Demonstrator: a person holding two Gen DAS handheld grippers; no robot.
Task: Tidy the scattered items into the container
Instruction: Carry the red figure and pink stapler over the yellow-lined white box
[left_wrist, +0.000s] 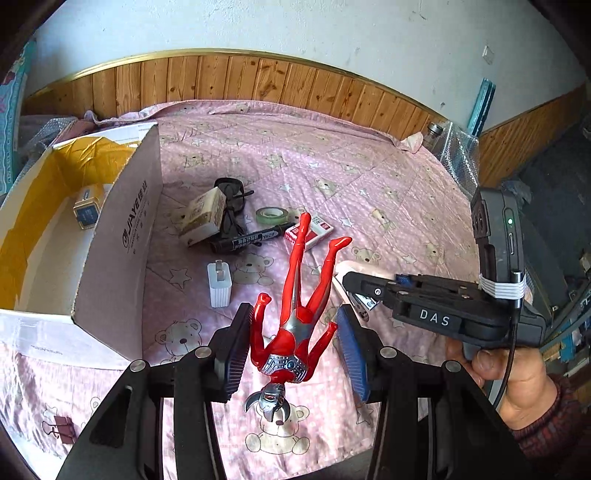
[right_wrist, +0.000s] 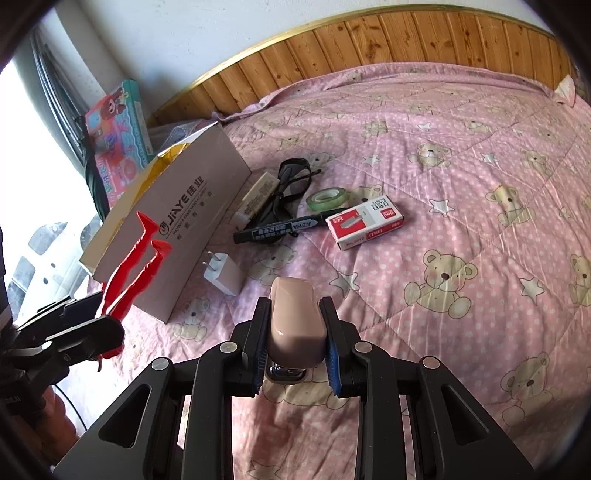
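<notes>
Left gripper (left_wrist: 293, 341) fingers apart around red toy figure (left_wrist: 295, 314) at lower centre, right gripper (right_wrist: 295, 345) fingers clamped on pink stapler (right_wrist: 295, 321), cardboard box (left_wrist: 122, 236) at left

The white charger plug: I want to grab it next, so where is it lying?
In both views the white charger plug lies on the pink bedsheet beside the cardboard box, nearer the cameras than the black marker.

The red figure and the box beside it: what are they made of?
The red figure looks like glossy moulded plastic: it shines, with silver painted parts. The box looks like matt printed cardboard, with a raw cut edge and folded flaps.
</notes>
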